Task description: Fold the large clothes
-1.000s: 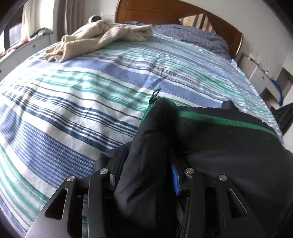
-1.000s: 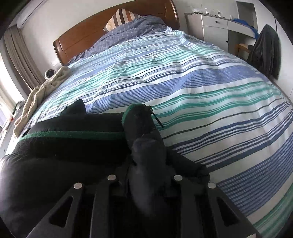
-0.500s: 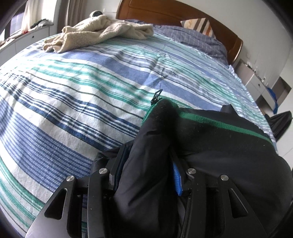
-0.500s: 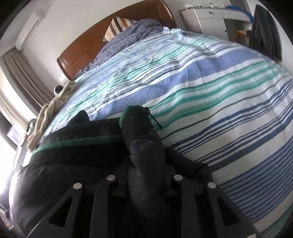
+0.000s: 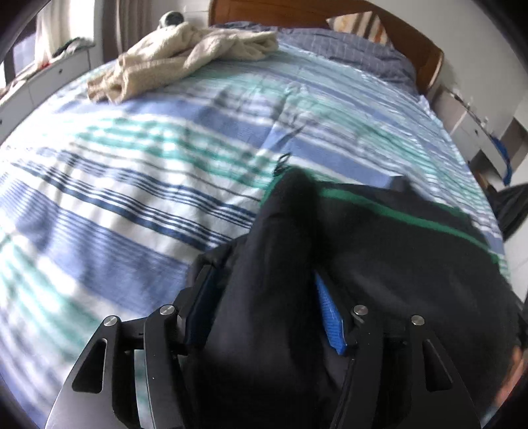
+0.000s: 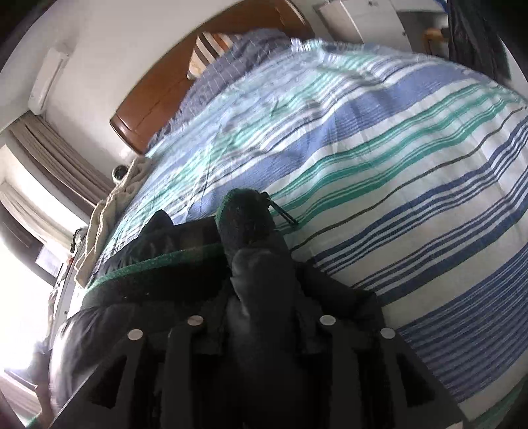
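A black padded jacket (image 5: 396,264) with a green trim line lies on the striped bedcover (image 5: 132,165), its collar end and zip pull (image 5: 280,163) pointing up the bed. My left gripper (image 5: 264,283) has a thick fold of the jacket between its blue pads; its jaws are opening, and the fabric still fills the gap. In the right wrist view the same jacket (image 6: 158,280) spreads to the left. My right gripper (image 6: 260,297) straddles a raised ridge of it below the collar (image 6: 247,214). Its jaws are opening too, and cloth hides the pads.
A crumpled beige blanket (image 5: 178,56) lies at the far left of the bed, near the wooden headboard (image 5: 412,36) and a striped pillow (image 5: 356,21). White cabinets (image 6: 356,16) and a hanging dark garment (image 6: 475,33) stand beyond the bed's right side.
The fingers of both grippers stand wider apart than before, with the jacket folds still between them. The right view has rolled, and the left view has shifted over the bed.
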A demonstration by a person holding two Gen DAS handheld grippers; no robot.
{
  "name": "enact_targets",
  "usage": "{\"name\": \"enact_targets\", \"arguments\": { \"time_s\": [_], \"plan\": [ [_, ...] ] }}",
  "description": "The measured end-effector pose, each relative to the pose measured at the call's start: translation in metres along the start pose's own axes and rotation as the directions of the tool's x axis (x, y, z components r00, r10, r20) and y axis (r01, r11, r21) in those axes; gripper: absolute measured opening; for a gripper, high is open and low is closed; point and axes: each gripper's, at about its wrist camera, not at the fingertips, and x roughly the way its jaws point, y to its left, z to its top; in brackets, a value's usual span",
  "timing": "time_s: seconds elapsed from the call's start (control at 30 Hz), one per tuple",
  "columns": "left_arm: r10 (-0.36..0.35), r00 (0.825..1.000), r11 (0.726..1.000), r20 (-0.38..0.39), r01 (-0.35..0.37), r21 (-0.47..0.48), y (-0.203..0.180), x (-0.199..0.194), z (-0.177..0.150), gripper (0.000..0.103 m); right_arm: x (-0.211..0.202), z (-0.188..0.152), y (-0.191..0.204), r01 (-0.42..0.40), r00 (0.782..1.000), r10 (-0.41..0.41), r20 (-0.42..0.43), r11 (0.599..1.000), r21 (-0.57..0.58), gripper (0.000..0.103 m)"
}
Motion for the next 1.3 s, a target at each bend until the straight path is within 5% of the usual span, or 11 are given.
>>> {"name": "enact_targets", "arguments": {
  "time_s": [0.07,0.2,0.4,0.57,0.67,0.8,1.03,1.3],
  "plan": [
    [-0.063,0.997,0.998,0.052,0.062,0.022,-0.01,-0.037,-0.002,0.072,-0.022,0.0,0.004,0.004,1.0,-0.004,0.013,1.0,-0.012,0.055],
    [-0.172,0.978,0.978,0.116,0.154,0.143,-0.056,-0.089,-0.002,0.088,-0.074,-0.012,0.011,-0.053,0.995,0.056,0.077,0.998,-0.034,0.058],
    [-0.322,0.945,0.933,-0.052,0.327,0.153,-0.133,-0.051,0.007,0.09,-0.156,-0.081,0.025,-0.167,0.976,0.183,0.117,0.976,-0.137,0.061],
    [-0.232,0.957,0.965,-0.173,0.249,0.086,-0.16,0.037,0.006,0.089,-0.188,-0.149,0.03,-0.25,0.963,0.26,0.07,0.959,-0.134,0.062],
    [-0.18,0.971,0.968,-0.155,0.203,0.15,-0.169,0.057,-0.007,0.092,-0.194,-0.185,0.022,-0.321,0.946,0.323,0.041,0.946,-0.046,0.062],
    [-0.156,0.975,0.962,-0.161,0.187,0.2,-0.175,0.053,-0.014,0.094,-0.194,-0.211,0.013,-0.338,0.941,0.337,0.019,0.94,0.04,0.062],
    [-0.251,0.952,0.919,-0.176,0.291,0.266,-0.155,-0.009,-0.042,0.092,-0.21,-0.205,0.034,-0.354,0.933,0.357,0.039,0.934,-0.053,0.064],
    [-0.205,0.975,0.896,-0.087,0.222,0.384,-0.158,0.009,-0.076,0.096,-0.199,-0.207,0.078,-0.394,0.918,0.396,-0.016,0.908,-0.143,0.064]
  ]
}}
